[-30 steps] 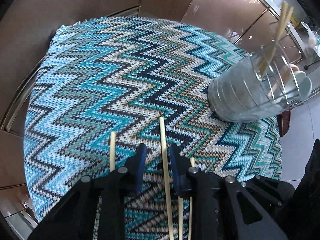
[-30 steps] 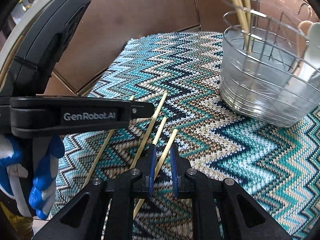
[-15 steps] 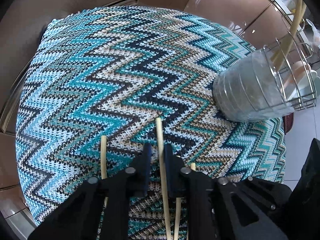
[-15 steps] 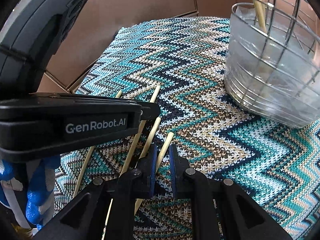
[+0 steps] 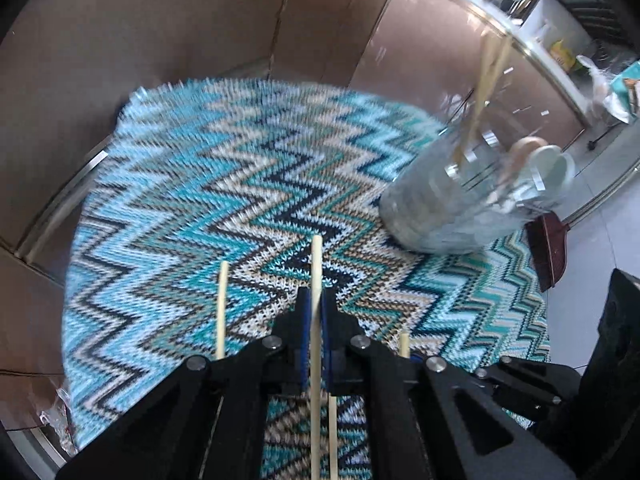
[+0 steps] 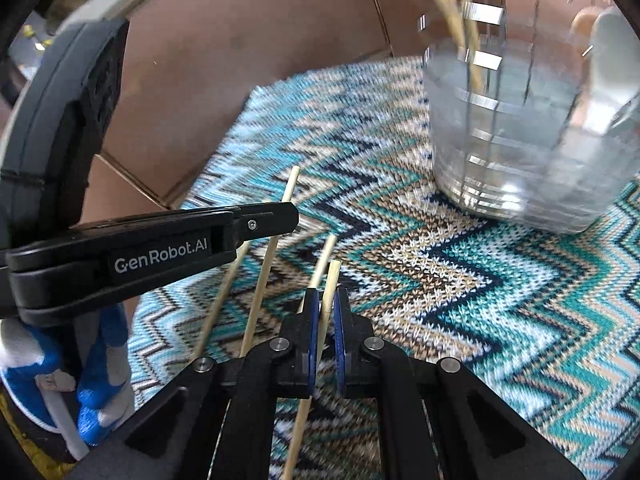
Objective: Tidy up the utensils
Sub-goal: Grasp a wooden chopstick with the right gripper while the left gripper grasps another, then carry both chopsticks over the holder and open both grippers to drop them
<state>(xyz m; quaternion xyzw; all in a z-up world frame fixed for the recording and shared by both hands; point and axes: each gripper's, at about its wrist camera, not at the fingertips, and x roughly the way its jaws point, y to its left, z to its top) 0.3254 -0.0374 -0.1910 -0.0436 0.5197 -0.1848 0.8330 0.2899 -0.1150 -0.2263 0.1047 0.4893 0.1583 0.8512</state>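
Brown glossy cabinet panels (image 5: 192,32) fill the background, with a metal-edged counter (image 5: 536,56) running off to the upper right, cluttered with items too blurred to name. Pale floor tiles (image 5: 592,264) show at the right edge, and a dark red dustpan (image 5: 548,248) stands there beside the cloth.

The worktop is covered by a knitted zigzag cloth (image 5: 180,200) in teal, blue, tan and navy. On its far right side sits the utensil holder (image 6: 516,136), a clear ribbed tub in a wire frame, upright, with chopsticks already standing in it (image 6: 460,8) and pale spoons (image 6: 612,52) at its far side. It is motion-blurred in both views.

Down to the tools. The left gripper (image 5: 315,312) has its jaws closed narrowly on one chopstick (image 5: 316,264), which runs straight out past the blue pads. The right gripper (image 6: 327,312) has its jaws nearly closed, and a second chopstick (image 6: 331,284) stands between the pads; firm contact I cannot tell.

Loose chopsticks lie on the cloth just beside them: one to the left (image 5: 221,308), another near the right gripper (image 6: 322,260). A blue-and-white gloved hand (image 6: 60,376) holds the left tool.
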